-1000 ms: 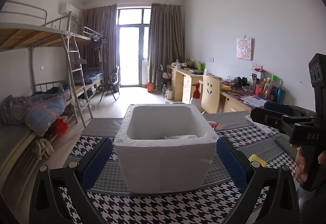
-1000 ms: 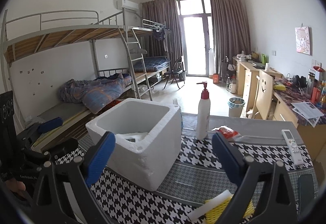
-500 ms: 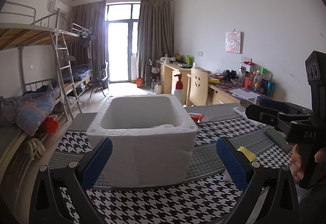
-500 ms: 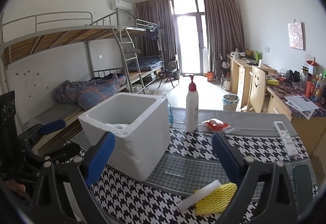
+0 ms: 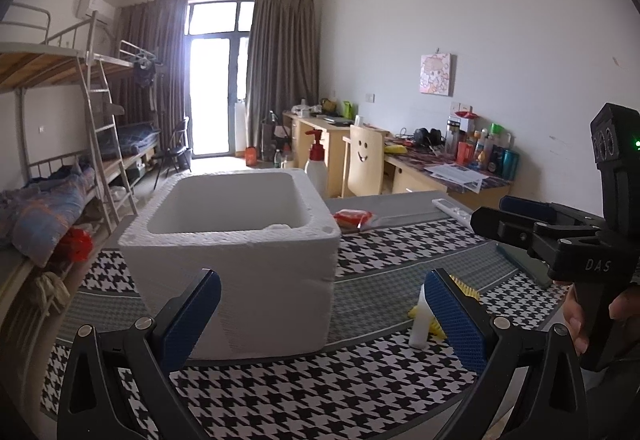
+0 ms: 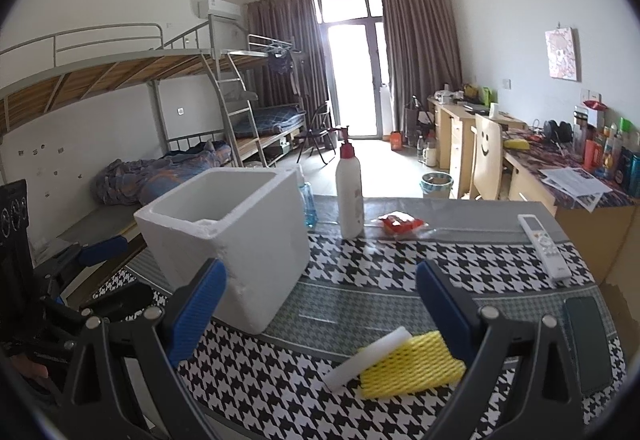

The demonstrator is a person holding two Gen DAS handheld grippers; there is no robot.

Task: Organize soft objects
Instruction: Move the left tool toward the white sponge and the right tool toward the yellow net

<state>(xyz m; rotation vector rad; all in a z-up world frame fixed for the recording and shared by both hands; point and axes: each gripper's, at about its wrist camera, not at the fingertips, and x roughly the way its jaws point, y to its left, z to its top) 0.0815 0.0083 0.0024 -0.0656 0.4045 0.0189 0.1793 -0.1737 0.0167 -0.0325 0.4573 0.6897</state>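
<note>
A white foam box [image 5: 236, 260] stands open on the houndstooth table; it also shows in the right wrist view [image 6: 236, 240]. A yellow foam net sleeve [image 6: 412, 366] and a white foam stick [image 6: 366, 358] lie on the cloth in front of my right gripper [image 6: 320, 304], which is open and empty. In the left wrist view the sleeve [image 5: 466, 286] and stick [image 5: 420, 324] show partly behind the right fingertip. My left gripper [image 5: 320, 312] is open and empty, just in front of the box.
A lotion pump bottle [image 6: 350, 196], a blue bottle [image 6: 308, 206], a red snack packet [image 6: 400, 224], a white remote [image 6: 544, 244] and a dark phone [image 6: 588, 340] lie on the table. Bunk beds stand left, desks right.
Both grippers have drawn back and lowered. The box now looks farther from each, and the yellow sleeve and white stick have come fully into the right wrist view.
</note>
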